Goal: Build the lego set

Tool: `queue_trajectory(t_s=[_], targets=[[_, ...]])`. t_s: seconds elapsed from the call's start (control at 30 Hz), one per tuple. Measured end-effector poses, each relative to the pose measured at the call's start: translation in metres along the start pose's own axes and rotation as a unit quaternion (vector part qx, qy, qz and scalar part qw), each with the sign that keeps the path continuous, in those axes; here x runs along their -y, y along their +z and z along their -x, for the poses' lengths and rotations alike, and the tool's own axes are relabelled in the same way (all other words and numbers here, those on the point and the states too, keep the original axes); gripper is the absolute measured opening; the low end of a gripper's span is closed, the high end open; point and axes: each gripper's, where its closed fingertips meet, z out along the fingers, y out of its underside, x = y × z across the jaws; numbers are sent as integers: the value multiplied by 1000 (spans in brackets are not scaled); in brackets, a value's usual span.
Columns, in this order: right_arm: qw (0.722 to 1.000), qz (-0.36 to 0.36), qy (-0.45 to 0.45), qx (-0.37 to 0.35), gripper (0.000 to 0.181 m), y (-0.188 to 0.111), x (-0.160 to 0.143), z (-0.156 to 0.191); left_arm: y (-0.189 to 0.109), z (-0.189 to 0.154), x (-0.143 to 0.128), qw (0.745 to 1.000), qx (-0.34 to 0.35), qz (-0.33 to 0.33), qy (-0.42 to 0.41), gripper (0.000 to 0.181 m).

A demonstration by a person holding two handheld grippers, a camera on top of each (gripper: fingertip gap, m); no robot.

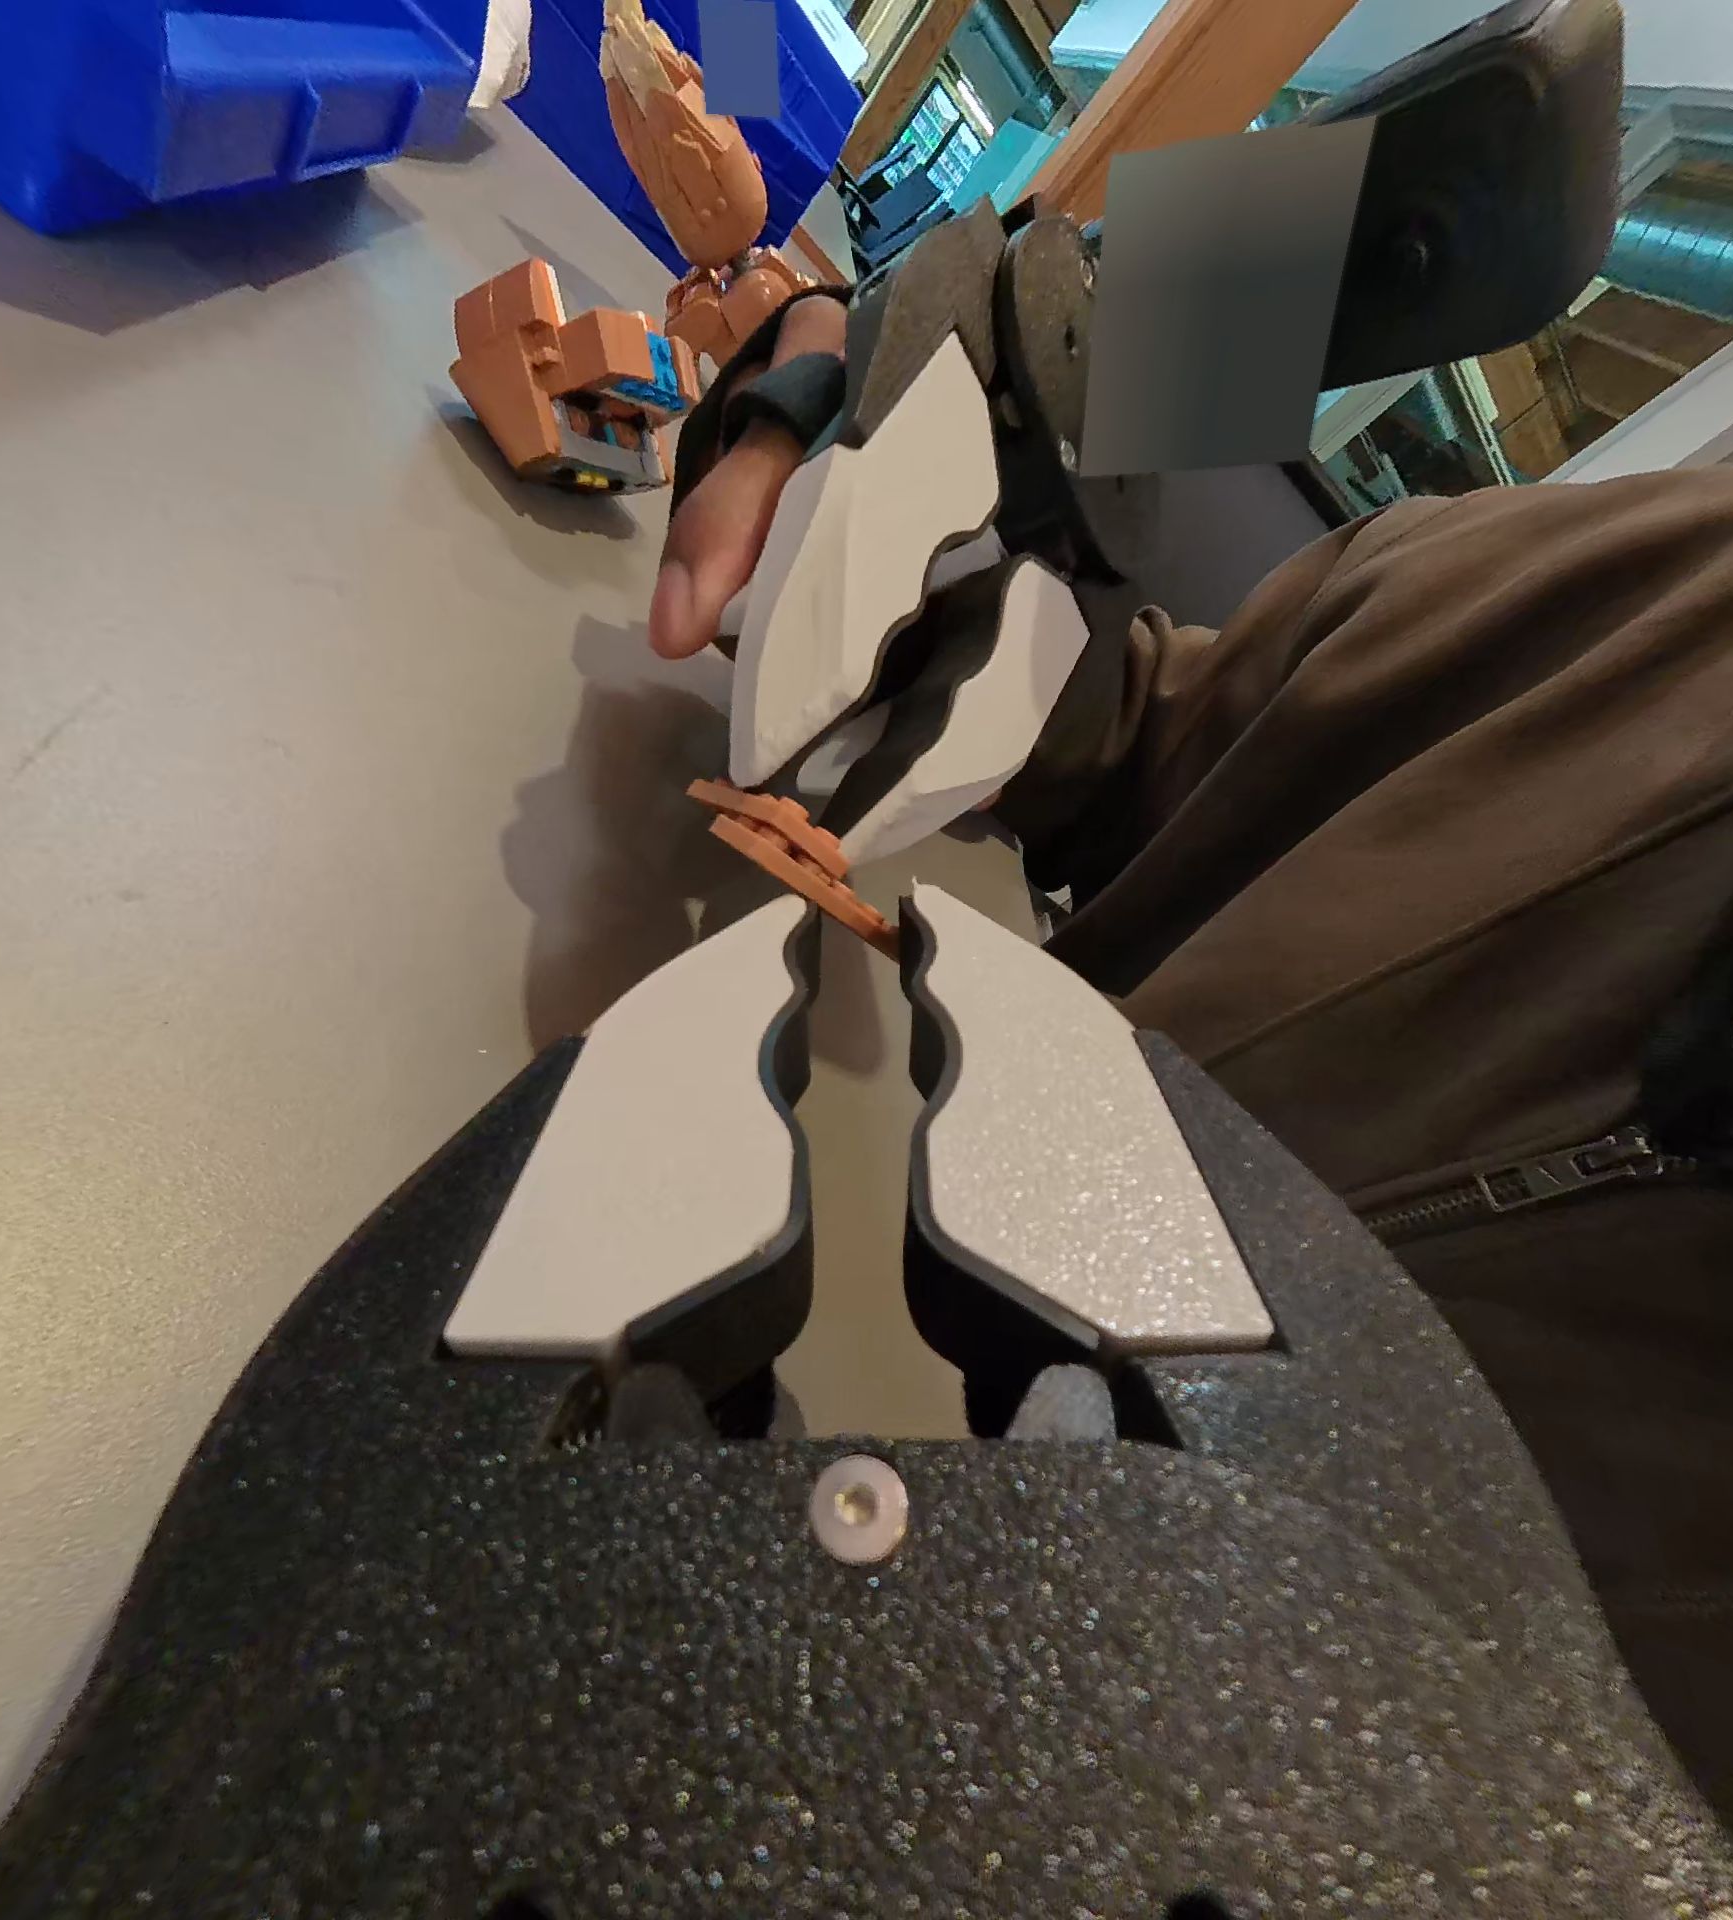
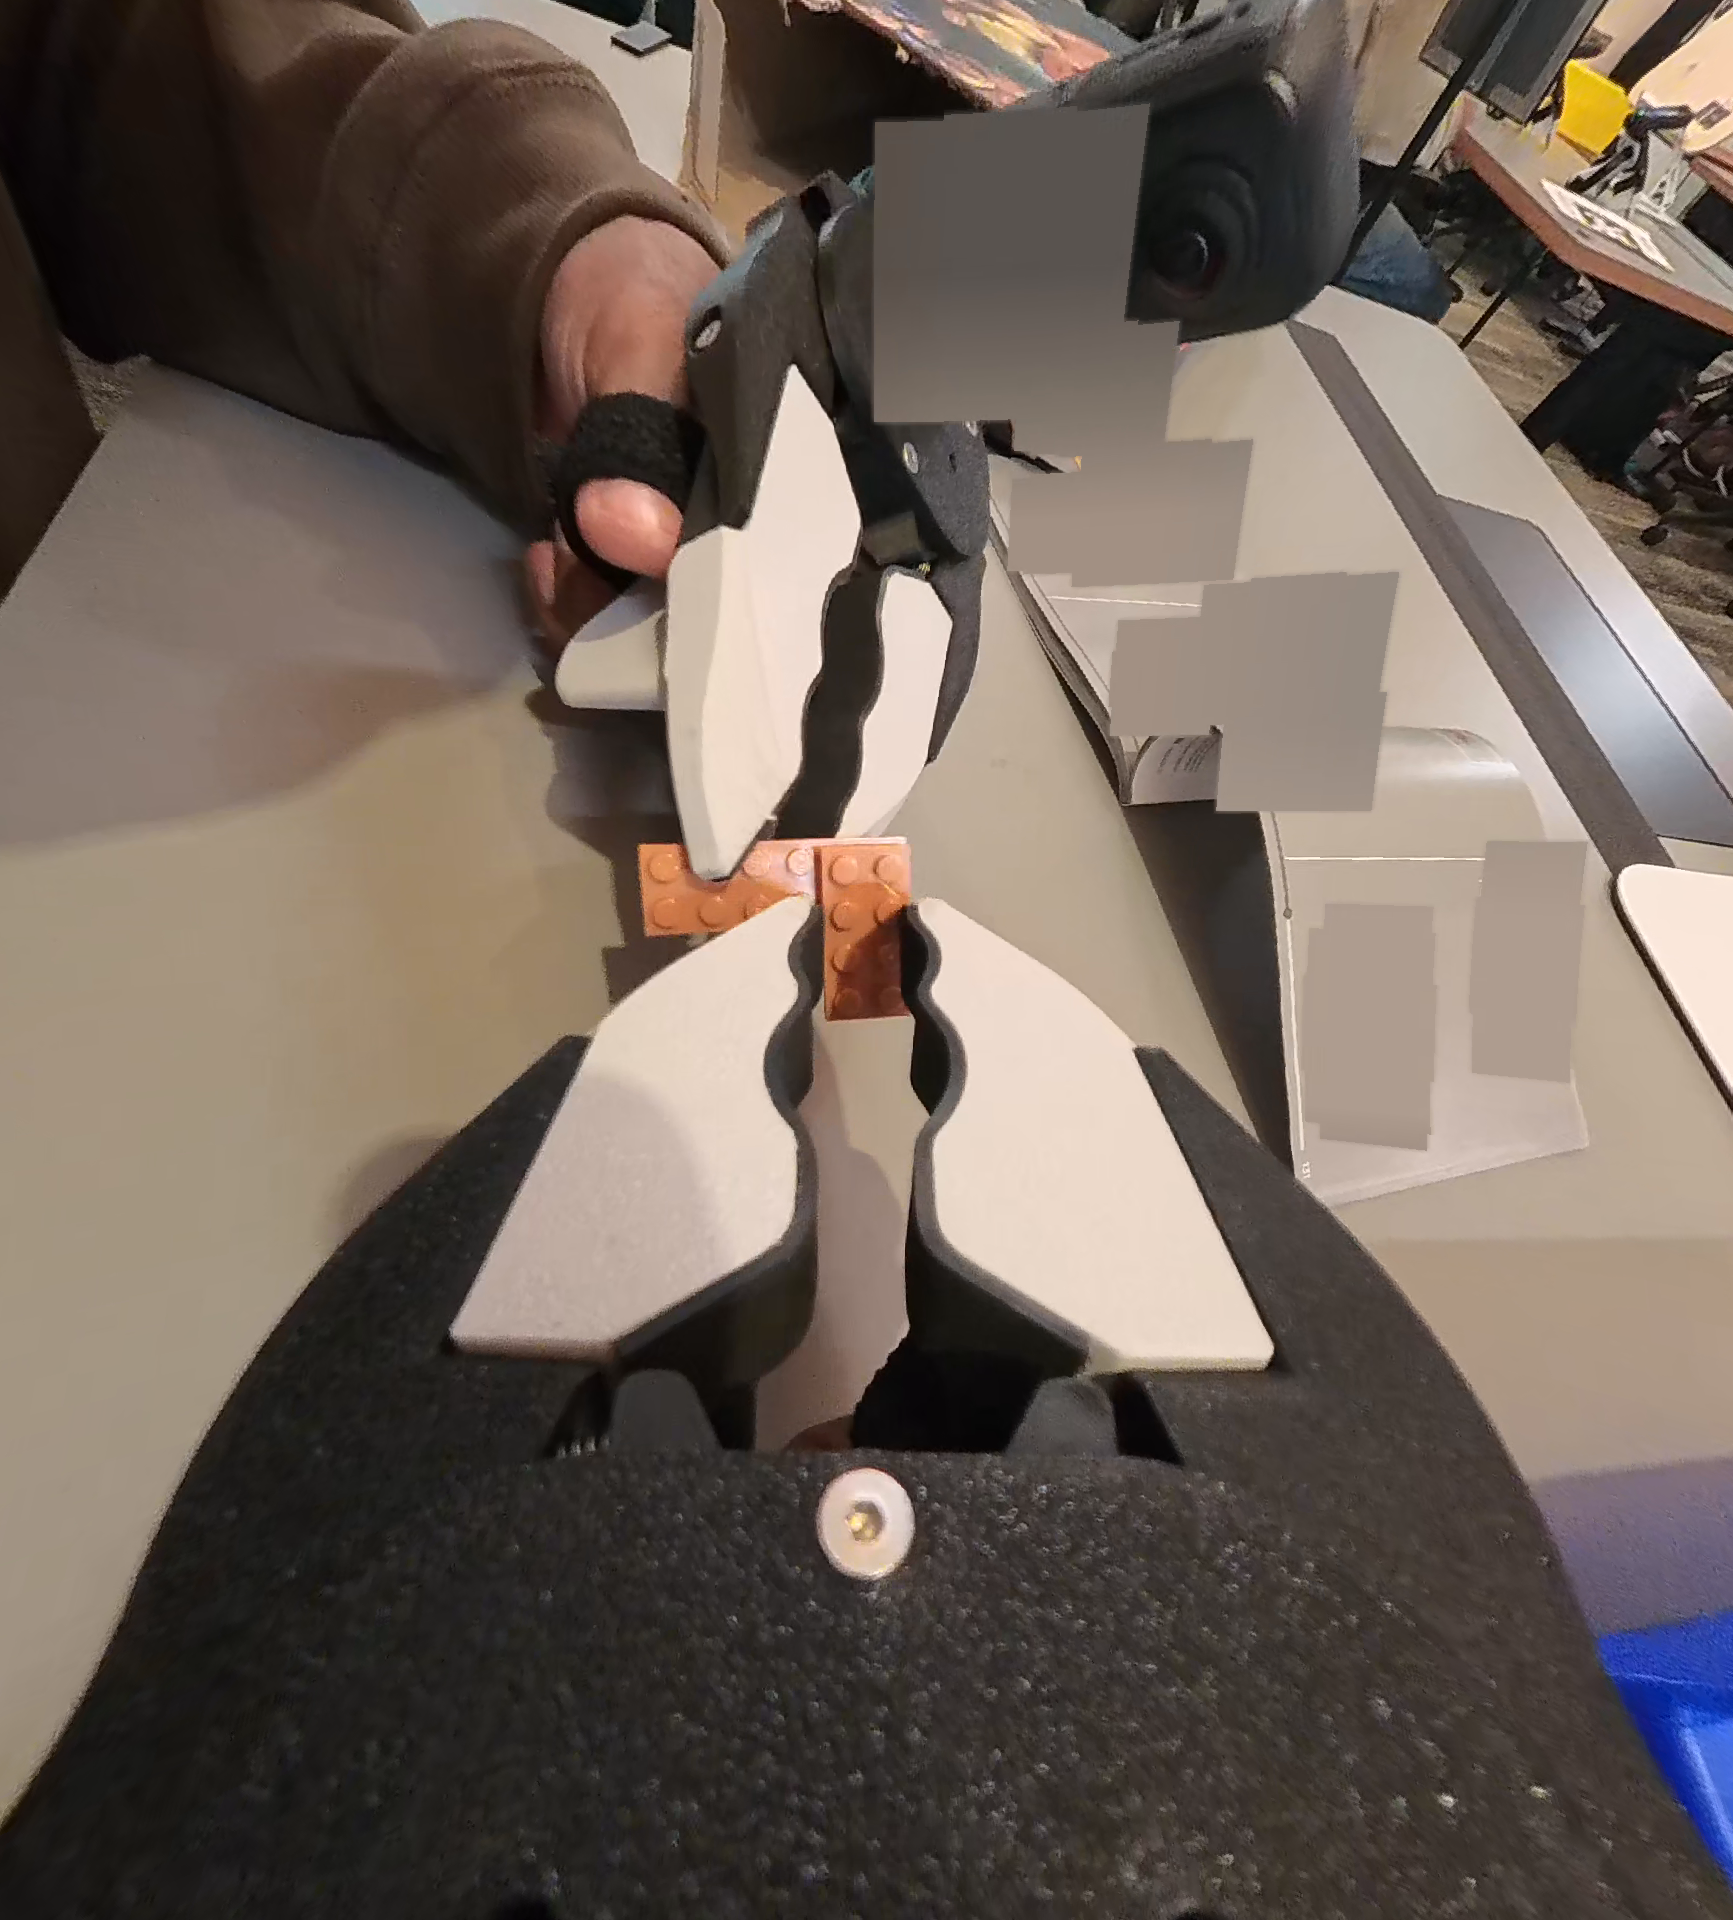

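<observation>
Two flat reddish-brown studded lego plates are seen joined in an L between the two tools, above the pale grey tabletop (image 2: 218, 935). The long plate (image 2: 867, 935) is clamped along its edges between the pale grey fingers of the right gripper (image 2: 857, 920), whose jaws are closed down to the plate's width. The crosswise plate (image 2: 706, 894) lies to the left of it, and its far edge is touched by the tips of the left gripper (image 2: 768, 831), which is pointed down at it from the far side. In the left wrist view the same plates (image 1: 789, 852) are seen edge-on, tilted, with one end between the left gripper's own fingertips (image 1: 857, 914). A narrow gap is left between those jaws, and whether the plate is truly gripped there cannot be told.

Each tool is held by a hand (image 2: 613, 343) with a black strap round a finger, below a brown sleeve (image 2: 322, 208).

Farther along the table a partly built brown and blue lego block (image 1: 571, 384) is lying, with a standing brown lego figure (image 1: 685, 156) behind it and blue plastic bins (image 1: 166, 104) beyond. An open white instruction booklet (image 2: 1381, 1039) is lying to the right.
</observation>
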Motion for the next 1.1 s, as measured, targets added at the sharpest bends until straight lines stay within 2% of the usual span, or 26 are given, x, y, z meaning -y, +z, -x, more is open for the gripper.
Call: queue_trajectory(t_s=[0.3, 0.57, 1.1], targets=[[1000, 15, -18, -8, 14, 2, -4, 1, 1, 2, -2, 1000, 9, 10, 5, 20], [1000, 13, -19, -3, 14, 4, -3, 4, 4, 2, -8, 998, 22, 31, 41, 26], [1000, -1, -21, 3, 14, 1, -2, 5, 1, 2, -6, 994, 38, 28, 97, 19]])
